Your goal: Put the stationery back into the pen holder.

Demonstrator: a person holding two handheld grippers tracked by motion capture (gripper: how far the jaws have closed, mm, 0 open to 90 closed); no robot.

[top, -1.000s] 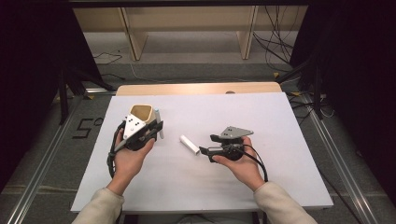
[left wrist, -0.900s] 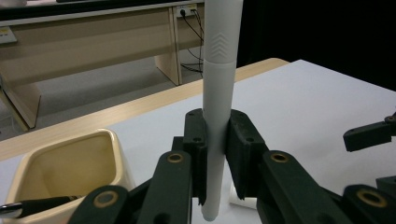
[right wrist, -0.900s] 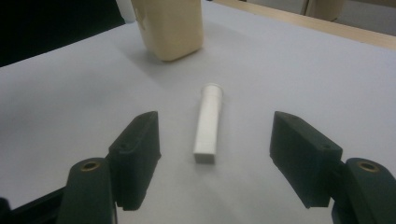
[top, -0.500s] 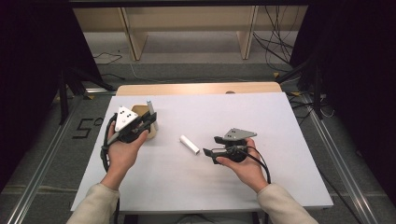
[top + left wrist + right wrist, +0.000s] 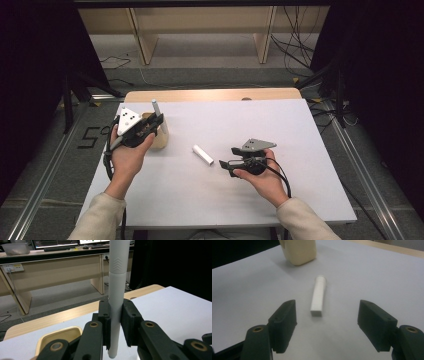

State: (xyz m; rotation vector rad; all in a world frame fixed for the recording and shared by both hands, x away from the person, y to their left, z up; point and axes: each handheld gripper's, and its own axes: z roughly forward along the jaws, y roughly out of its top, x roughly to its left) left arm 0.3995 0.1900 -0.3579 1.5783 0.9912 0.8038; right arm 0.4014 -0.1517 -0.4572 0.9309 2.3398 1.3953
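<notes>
Since a second ago the left gripper (image 5: 150, 131) has swung out toward the table's left edge and risen a little, carrying the pen (image 5: 159, 115) with it, so the pen now stands upright above the beige cup (image 5: 161, 139) rather than lying low beside it; the right gripper (image 5: 226, 164) has hardly shifted. The left jaws are clamped on the pen's lower barrel (image 5: 115, 322), its tip poking out below them and most of its length rising above. The right jaws stand wide apart, holding nothing, aimed at the cap (image 5: 318, 295), which lies flat on the white table (image 5: 310, 150) just ahead of them. Both pieces look like light, stiff, smooth plastic; the round barrel could twist or slide in the pads, so a grip square across it is best. The cap, short and apt to roll, is best taken across its middle, sides between the pads.
</notes>
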